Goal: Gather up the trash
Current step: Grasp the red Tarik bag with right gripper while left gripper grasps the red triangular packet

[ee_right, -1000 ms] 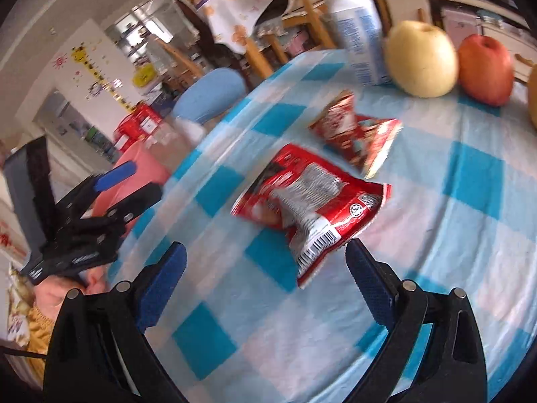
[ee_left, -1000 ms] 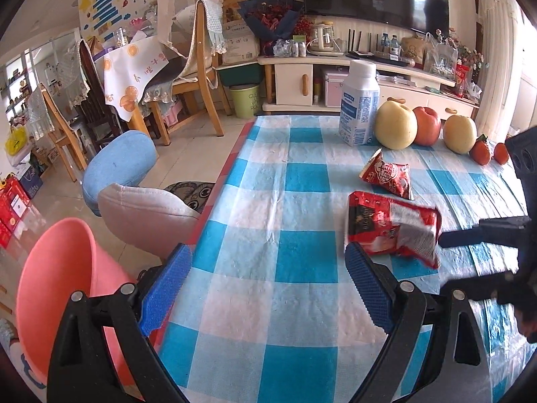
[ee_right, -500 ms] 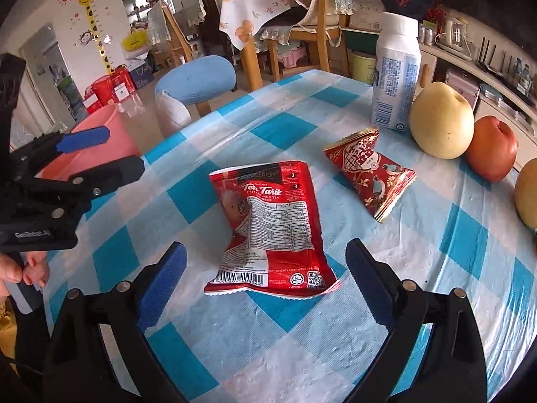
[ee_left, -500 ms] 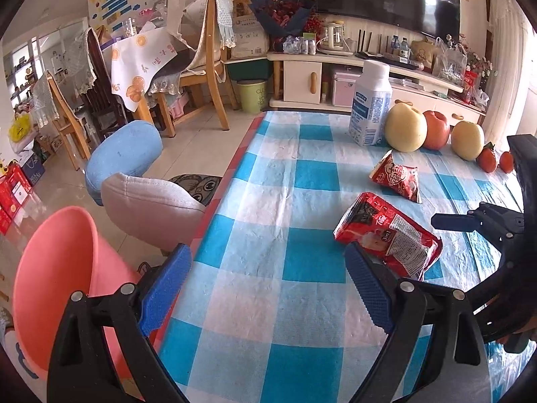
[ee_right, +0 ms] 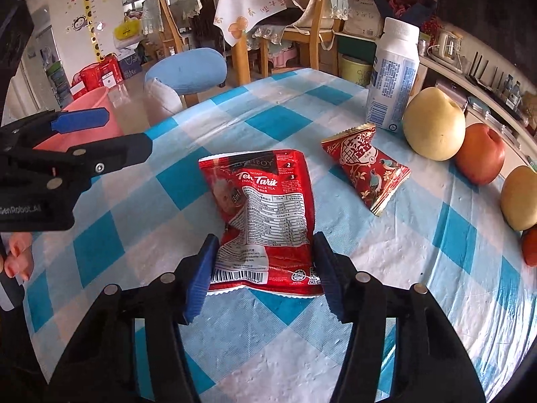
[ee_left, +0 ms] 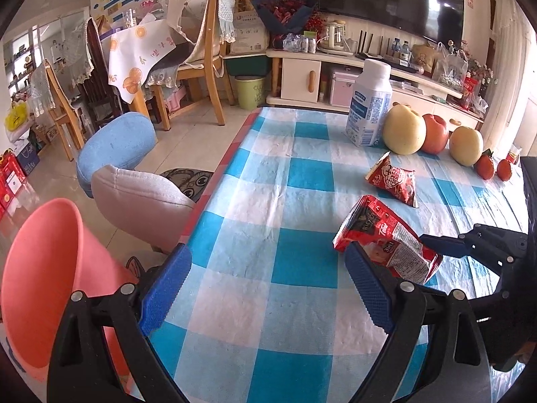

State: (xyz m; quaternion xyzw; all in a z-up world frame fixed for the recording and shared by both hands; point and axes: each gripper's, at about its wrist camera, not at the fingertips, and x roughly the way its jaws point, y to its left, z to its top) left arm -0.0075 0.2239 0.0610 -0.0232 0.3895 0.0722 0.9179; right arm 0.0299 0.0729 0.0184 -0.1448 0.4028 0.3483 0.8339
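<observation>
Right gripper (ee_right: 263,268) closing astride crumpled red foil tea sachet (ee_right: 265,215), long axis pointing straight ahead; left gripper (ee_left: 265,288) gaping empty, farther off.

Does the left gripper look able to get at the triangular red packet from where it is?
Probably yes: the left gripper is open, and only bare tablecloth lies toward the triangular red packet.

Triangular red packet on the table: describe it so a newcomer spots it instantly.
On the blue-checked tablecloth, find the white bottle beside the fruit. Just in front lies the triangular red packet. Unlike the flat Teh Tarik sachet nearby, it is pyramid-shaped, gold-edged, printed with birds.
</observation>
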